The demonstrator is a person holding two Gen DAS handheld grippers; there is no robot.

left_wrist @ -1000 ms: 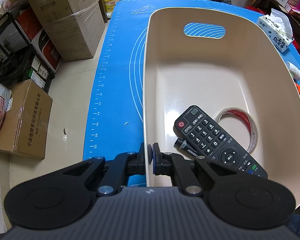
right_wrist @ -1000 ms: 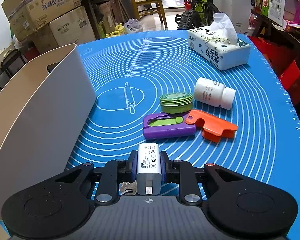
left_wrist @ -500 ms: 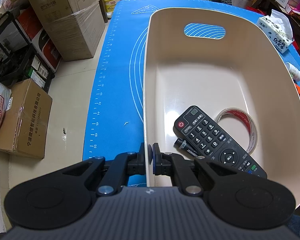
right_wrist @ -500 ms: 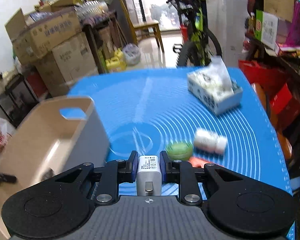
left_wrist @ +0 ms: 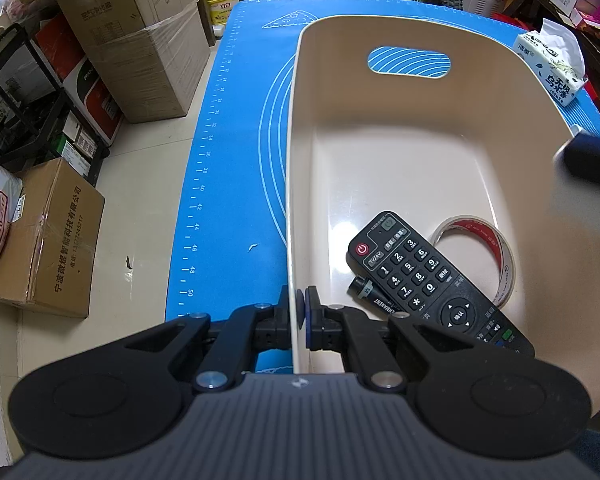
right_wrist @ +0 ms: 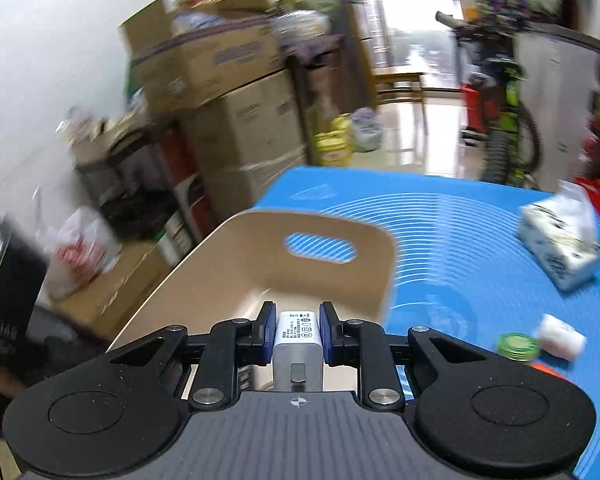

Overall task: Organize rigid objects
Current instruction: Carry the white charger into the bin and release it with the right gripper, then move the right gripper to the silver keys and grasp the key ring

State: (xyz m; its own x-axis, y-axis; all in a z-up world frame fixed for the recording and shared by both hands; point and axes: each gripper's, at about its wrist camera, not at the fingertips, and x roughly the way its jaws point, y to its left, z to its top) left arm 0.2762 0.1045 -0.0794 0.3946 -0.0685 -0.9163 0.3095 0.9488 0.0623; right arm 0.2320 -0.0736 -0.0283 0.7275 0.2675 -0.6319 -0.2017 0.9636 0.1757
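Observation:
My left gripper (left_wrist: 299, 307) is shut on the near left wall of the cream bin (left_wrist: 420, 128), which stands on the blue mat (left_wrist: 236, 160). Inside the bin lie a black remote (left_wrist: 428, 276), a black marker (left_wrist: 374, 298) partly under it, and a roll of tape (left_wrist: 484, 248). My right gripper (right_wrist: 298, 330) is shut on a white charger (right_wrist: 298, 342) and hovers above the bin (right_wrist: 320, 276), over its near end. A dark blurred shape at the right edge of the left wrist view is my right gripper (left_wrist: 588, 160) coming over the bin's rim.
On the mat to the right of the bin lie a tissue box (right_wrist: 560, 248), a white bottle (right_wrist: 560, 336), a green round tin (right_wrist: 518, 346) and an orange item (right_wrist: 548, 370). Cardboard boxes (left_wrist: 132, 40) and a shelf stand on the floor to the left.
My right gripper has risen from the mat and swung left with the charger, now over the bin. A dark shape entered the left wrist view at right. The left gripper stayed put.

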